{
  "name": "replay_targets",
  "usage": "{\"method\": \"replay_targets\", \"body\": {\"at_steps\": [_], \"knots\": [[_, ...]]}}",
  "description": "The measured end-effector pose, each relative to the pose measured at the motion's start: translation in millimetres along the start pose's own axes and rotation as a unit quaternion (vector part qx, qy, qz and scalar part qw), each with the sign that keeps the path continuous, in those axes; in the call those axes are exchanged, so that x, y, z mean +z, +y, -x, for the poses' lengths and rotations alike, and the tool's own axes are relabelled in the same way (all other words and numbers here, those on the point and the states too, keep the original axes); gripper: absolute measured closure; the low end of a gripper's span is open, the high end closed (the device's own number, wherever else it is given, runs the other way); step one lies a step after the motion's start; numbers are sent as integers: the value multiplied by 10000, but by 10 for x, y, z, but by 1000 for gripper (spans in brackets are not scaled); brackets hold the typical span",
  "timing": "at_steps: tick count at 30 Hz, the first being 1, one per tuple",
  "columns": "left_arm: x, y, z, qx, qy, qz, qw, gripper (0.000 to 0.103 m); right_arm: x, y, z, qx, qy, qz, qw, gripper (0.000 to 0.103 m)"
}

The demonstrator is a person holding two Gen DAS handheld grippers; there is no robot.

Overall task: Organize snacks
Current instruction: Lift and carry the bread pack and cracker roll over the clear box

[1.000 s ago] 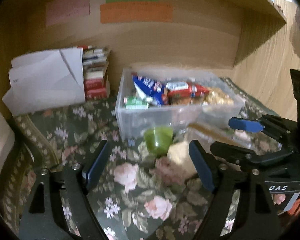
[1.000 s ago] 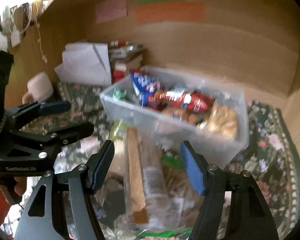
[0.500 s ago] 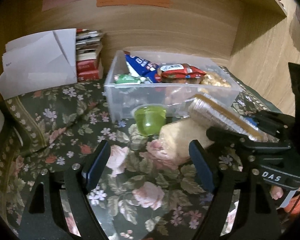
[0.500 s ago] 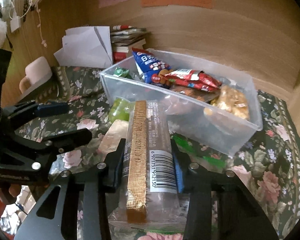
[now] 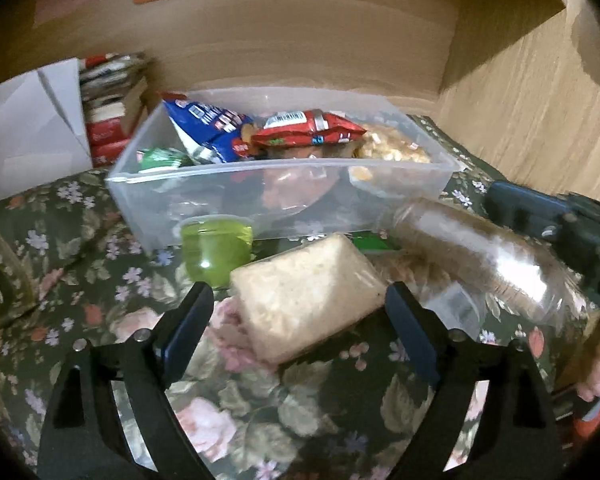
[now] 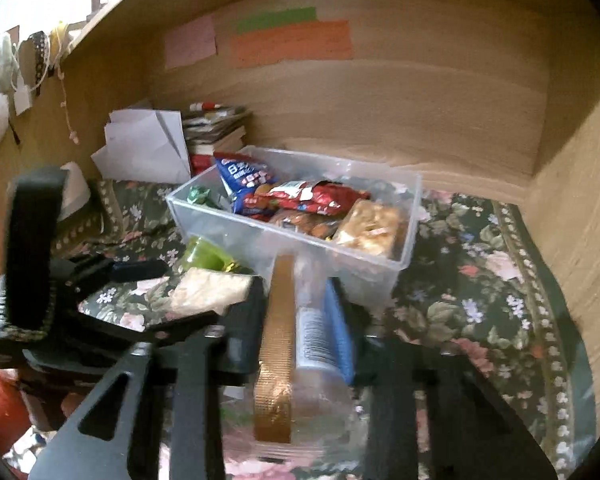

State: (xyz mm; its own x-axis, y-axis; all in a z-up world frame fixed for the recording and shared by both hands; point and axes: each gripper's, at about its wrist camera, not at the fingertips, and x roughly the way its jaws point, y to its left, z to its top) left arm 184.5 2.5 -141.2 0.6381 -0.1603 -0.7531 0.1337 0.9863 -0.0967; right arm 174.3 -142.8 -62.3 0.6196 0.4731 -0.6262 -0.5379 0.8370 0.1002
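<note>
While the snacks are being sorted on the floral-clothed surface (image 5: pixel 80 288), a stack of white paper (image 5: pixel 28 128) and a pile of books (image 5: pixel 112 120) are being seen at the far left against the wooden back wall. Just right of them, the clear plastic bin (image 5: pixel 228 196) is sitting with a green packet (image 5: pixel 160 158), a blue bag (image 5: pixel 212 128), a red bag (image 5: pixel 308 130) and a pale bag of golden snacks (image 5: pixel 392 148) lying inside it. Touching the bin's near wall, a green jelly cup (image 5: pixel 216 252) is standing on the cloth. Nearer, the left hand-held gripper (image 5: pixel 300 320) is being held with its jaws wide apart, having just been opening further, and a pale wrapped block snack (image 5: pixel 304 296) is lying between its blue pads without being pressed. Further right, the right hand-held gripper (image 6: pixel 296 320) is being kept clamped on a long clear-wrapped biscuit sleeve (image 6: pixel 284 344) with a gold strip, its jaws having just been closing onto it. That sleeve is being held clear of the cloth, near the bin's right end.
</note>
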Motion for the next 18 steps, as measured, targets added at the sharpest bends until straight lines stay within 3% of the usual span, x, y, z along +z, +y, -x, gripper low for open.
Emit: {"method": "replay_targets", "body": {"at_steps": [7,10,12,18], "knots": [[67,-14,-167,114,-4,221,9997,6,-60,-32,29,-68,38,125,9999,96],[71,-60,-221,344,-8,87,9994,5,-106,-109,15,-128,59,75,9999,81],[47,-89,-265,477,55,-70,9988,5,-137,-195,-4,-178,86,-11,9998,66],[-49,40,-306,340,308,-44,9989,7,-251,-405,-200,-421,445,-84,9981,55]]}}
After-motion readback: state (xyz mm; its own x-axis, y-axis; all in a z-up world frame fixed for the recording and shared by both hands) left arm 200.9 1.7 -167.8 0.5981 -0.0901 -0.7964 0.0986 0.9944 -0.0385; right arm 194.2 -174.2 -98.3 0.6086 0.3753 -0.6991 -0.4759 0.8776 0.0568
